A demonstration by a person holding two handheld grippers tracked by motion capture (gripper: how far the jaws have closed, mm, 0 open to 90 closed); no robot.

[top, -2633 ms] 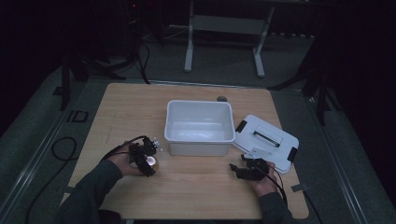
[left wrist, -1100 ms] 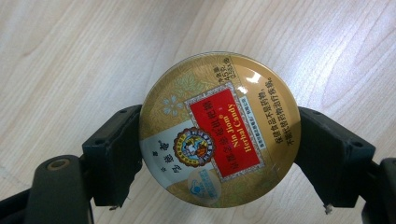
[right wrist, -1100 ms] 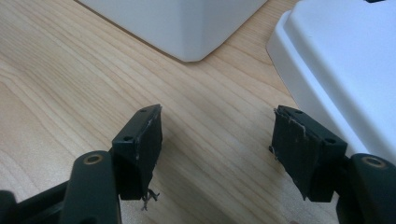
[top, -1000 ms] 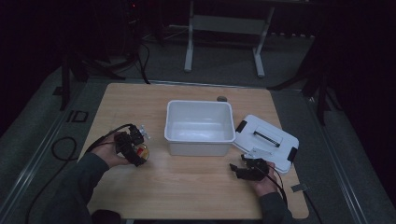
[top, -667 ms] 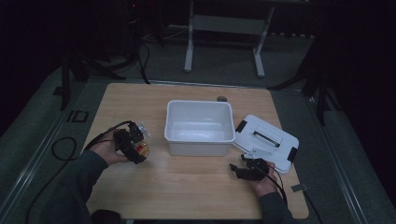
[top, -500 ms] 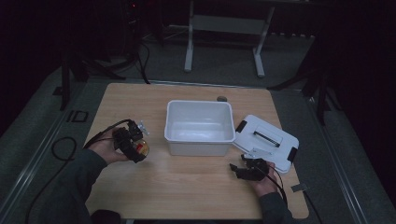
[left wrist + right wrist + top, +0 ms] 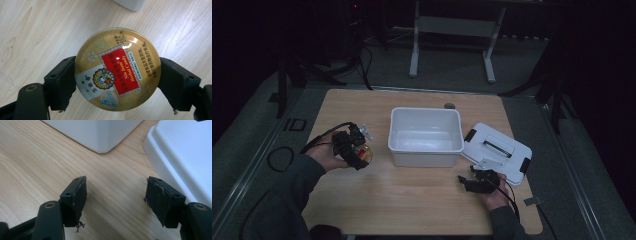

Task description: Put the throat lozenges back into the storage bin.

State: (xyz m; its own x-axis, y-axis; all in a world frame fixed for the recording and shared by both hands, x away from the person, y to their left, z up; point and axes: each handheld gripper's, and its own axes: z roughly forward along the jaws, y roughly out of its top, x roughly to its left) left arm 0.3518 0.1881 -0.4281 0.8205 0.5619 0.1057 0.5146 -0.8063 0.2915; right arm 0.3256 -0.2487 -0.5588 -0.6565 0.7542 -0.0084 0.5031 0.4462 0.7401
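Tin (image 7: 117, 68), round and gold with a red label, sits clamped between the left gripper (image 7: 353, 148) jaws, left of the tub (image 7: 425, 136). Right gripper (image 7: 116, 195) gapes empty near the lid (image 7: 497, 151), right of the tub.

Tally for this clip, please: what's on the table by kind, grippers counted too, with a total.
Round gold candy tin, held in the left gripper: 1
White plastic bin, no lid on it: 1
White lid with black clips, lying flat right of the bin: 1
Handheld grippers, including the right gripper, jaws apart: 2
Total: 5
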